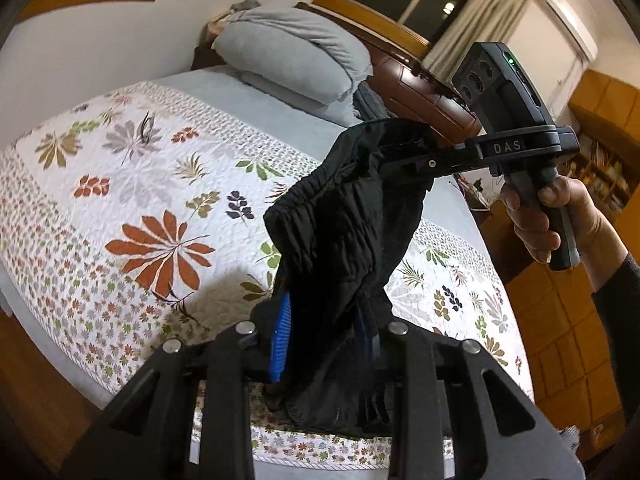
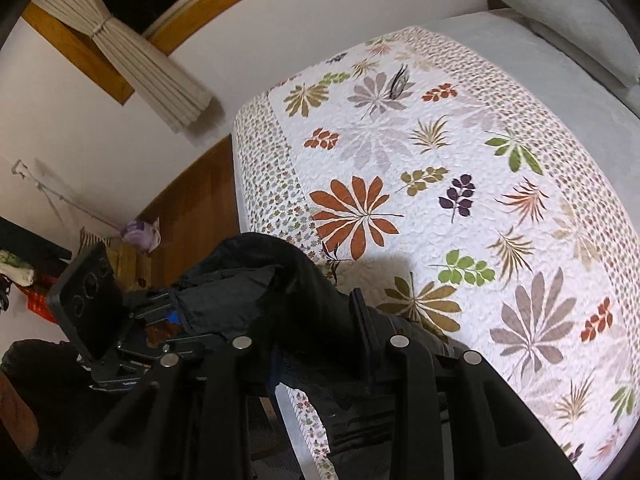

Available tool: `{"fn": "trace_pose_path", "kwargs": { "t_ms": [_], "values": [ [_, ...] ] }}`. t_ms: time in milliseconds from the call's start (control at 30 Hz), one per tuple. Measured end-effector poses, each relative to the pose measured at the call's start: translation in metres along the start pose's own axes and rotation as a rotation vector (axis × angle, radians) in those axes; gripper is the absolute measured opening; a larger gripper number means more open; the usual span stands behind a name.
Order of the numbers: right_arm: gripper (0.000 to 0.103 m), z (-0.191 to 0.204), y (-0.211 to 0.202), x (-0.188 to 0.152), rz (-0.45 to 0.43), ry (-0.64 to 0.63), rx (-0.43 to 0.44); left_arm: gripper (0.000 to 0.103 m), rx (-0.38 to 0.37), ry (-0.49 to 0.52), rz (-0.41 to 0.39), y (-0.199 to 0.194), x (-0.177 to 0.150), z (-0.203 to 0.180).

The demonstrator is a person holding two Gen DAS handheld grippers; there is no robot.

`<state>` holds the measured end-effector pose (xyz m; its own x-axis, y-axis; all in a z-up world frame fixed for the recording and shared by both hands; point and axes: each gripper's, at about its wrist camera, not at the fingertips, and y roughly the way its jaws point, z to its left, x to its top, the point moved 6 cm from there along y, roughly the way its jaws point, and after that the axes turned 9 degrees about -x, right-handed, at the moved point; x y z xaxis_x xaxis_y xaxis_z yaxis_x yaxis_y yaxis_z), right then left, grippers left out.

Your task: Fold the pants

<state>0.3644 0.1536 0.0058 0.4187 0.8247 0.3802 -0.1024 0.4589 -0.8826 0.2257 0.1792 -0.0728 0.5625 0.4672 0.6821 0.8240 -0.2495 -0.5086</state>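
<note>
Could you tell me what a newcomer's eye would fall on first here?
The black pants hang bunched in mid-air, clamped between the left gripper near the camera and the right gripper on the right. Beneath them spreads the bed's floral quilt, with a grey pillow at its head.

Black tool [image 1: 394, 166] marked DAS, green light, silver bolts, dark sleeve [image 1: 618, 320]

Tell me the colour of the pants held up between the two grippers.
Black pants, seen best in the left wrist view.
</note>
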Motion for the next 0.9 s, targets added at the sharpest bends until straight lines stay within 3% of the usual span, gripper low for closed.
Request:
{"fn": "trace_pose_path", "kwargs": {
  "t_ms": [467, 900],
  "values": [
    [0.030, -0.041, -0.041, -0.066, -0.123, 0.088, 0.022, 0.026, 0.042, 0.183, 0.026, 0.019, -0.022, -0.080],
    [0.030, -0.091, -0.065, -0.144, -0.183, 0.171, 0.021, 0.025, -0.014, 0.278, 0.108, 0.057, -0.061, -0.145]
  ]
}}
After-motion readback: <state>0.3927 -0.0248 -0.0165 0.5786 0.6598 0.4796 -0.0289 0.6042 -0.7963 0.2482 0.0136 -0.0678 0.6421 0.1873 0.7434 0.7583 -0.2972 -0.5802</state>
